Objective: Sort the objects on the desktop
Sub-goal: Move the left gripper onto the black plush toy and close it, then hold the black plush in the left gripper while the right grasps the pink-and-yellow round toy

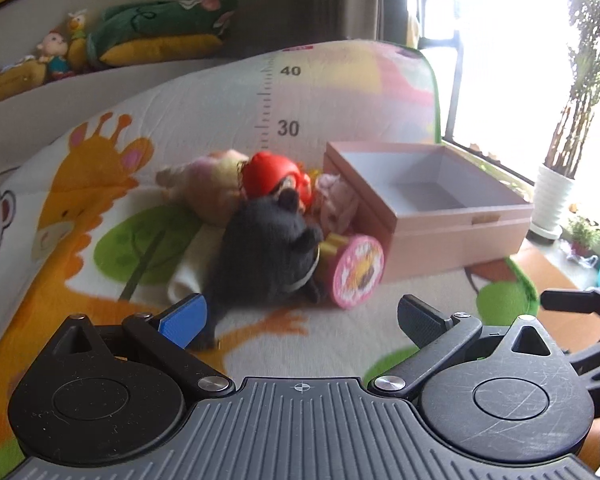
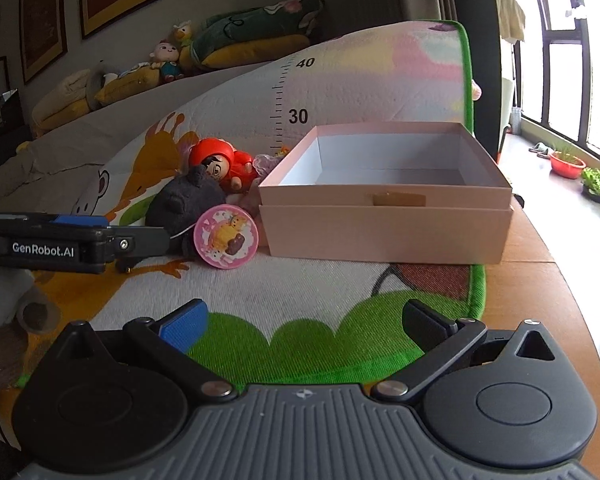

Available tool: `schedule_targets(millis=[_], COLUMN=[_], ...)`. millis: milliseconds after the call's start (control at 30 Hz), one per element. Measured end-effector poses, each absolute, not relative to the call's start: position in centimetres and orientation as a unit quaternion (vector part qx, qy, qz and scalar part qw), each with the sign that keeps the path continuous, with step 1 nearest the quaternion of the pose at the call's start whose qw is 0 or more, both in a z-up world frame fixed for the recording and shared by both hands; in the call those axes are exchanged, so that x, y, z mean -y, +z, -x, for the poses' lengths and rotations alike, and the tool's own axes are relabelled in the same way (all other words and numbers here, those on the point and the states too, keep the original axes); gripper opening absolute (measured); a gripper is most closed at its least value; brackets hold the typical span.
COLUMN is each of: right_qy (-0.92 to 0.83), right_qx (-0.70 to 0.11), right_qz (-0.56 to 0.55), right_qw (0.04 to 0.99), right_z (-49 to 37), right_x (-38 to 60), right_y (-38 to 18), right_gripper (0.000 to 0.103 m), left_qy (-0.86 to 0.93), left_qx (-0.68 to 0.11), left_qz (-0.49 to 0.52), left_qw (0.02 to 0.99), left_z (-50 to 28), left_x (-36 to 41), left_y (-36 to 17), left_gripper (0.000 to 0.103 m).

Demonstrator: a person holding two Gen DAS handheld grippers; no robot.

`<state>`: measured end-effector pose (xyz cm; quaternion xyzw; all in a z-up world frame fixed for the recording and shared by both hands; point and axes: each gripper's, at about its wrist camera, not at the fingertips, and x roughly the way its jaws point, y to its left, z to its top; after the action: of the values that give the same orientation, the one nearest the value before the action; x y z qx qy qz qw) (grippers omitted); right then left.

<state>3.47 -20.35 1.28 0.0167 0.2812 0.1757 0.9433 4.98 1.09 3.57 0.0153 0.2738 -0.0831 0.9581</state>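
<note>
A pile of toys lies on a cartoon play mat [image 1: 220,104] left of an open pink box [image 1: 432,208] [image 2: 384,200]. The pile holds a black plush [image 1: 268,256] [image 2: 184,204], a red hooded doll [image 1: 276,178] [image 2: 220,166], a round pink tin [image 1: 358,272] [image 2: 226,236], a pale pink plush [image 1: 336,200] and a beige plush [image 1: 208,184]. My left gripper [image 1: 302,320] [image 2: 140,240] is open just in front of the black plush, nothing between its fingers. My right gripper [image 2: 306,322] hangs open over the mat's green front part, well short of the box.
The box interior is bare. The wooden table edge [image 2: 548,280] curves off to the right of the mat. Cushions and small dolls [image 2: 168,60] line a ledge behind. Potted plants [image 1: 552,196] stand by the bright window on the right.
</note>
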Motion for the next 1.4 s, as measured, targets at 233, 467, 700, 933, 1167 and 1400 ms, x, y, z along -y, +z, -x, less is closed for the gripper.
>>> schedule_targets(millis=[233,467,700,933,1167,1400], right_qy=[0.193,0.173,0.177,0.212,0.246,0.297], right_qx=[-0.353,-0.334,-0.341,-0.328,-0.27,-0.242], right_qz=[-0.078,-0.119,-0.039,-0.005,0.08,0.103], right_qw=[0.912,0.919,0.923,0.921,0.928,0.918], right_z=[-7.6,-7.1,-7.1,-6.5,-5.8,-6.5], right_x=[20.1,20.4,18.8,18.1,16.2,13.4], right_y=[0.3,-0.1,0.0,0.4,2.0,3.3], right_gripper=[0.103,0.103,0.103,0.103,0.103,0.103], left_qy=[-0.101,-0.109,-0.127,-0.112,-0.125,-0.085], left_qx=[-0.315,-0.32,-0.317,-0.317,-0.303,-0.289], left_qz=[0.044,0.029,0.025,0.052,0.033,-0.017], left_qw=[0.943,0.941,0.939,0.94,0.944,0.953], left_z=[-9.7,-11.2,-13.2,-14.4,-14.2,-12.7], left_x=[-3.2,-3.4,-2.8,-4.1,-4.6,-7.2], left_y=[3.9,3.4,3.0,1.7,1.4,1.5], left_gripper=[0.103,0.103,0.103,0.103,0.075,0.073])
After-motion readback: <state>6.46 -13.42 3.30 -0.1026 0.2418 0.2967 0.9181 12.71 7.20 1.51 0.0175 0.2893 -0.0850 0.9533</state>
